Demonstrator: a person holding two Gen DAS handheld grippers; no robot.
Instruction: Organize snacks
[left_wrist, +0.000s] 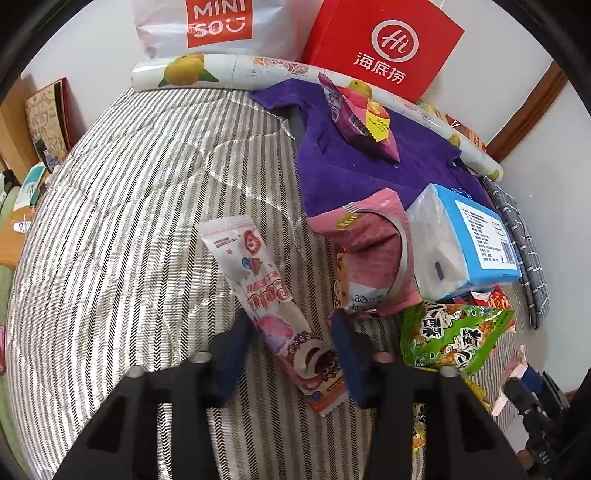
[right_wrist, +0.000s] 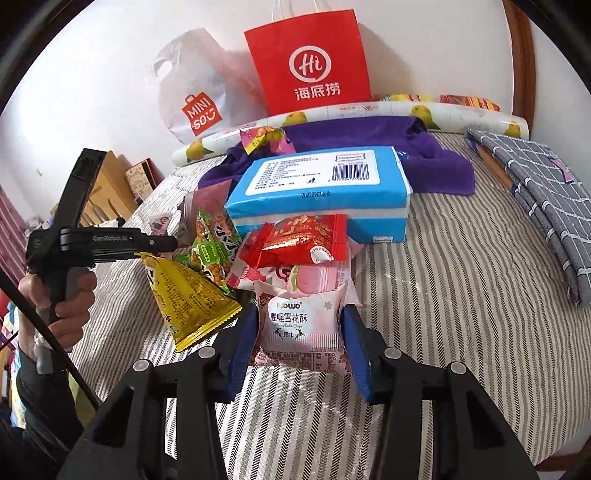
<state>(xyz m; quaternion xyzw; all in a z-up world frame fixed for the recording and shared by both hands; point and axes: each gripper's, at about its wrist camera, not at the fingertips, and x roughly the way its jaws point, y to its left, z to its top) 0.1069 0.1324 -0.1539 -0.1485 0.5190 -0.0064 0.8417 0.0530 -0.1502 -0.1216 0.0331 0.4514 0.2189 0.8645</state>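
Striped grey and white bedding (left_wrist: 122, 221) is what everything's sitting on, snacks piled toward the wall side of the bed.

My left hand-held gripper (left_wrist: 291, 325) is pointing down at a long white and pink snack packet (left_wrist: 266, 295) lying on the bedding. The packet runs between the 2 blue pads, and I can't tell if they're actually pinching it or just straddling it, there looks to be a gap on both sides. Just past it sits a pink snack bag (left_wrist: 373, 254), with a green snack bag (left_wrist: 454, 336) off to the right, and a blue tissue pack (left_wrist: 469, 240) behind that. Another pink packet (left_wrist: 358, 114) lies further back on a purple towel (left_wrist: 351, 166).

My right hand-held gripper (right_wrist: 299, 321) is clamped on a small pale pink snack pack (right_wrist: 299, 325), blue pads pressing both sides, and the pack looks raised just off the bedding. Right behind it is the heap: a red packet (right_wrist: 303, 236), the green one, and the tissue pack on top at the back. In this view my left hand (right_wrist: 70, 299) is on the other gripper's handle, and a yellow snack bag (right_wrist: 188, 299) hangs near its tip, though I can't tell what's carrying it.

A red paper bag (right_wrist: 310, 59) and a white plastic bag (right_wrist: 188, 88) lean against the wall, with a fruit-print roll (right_wrist: 332, 114) lying along in front of them.
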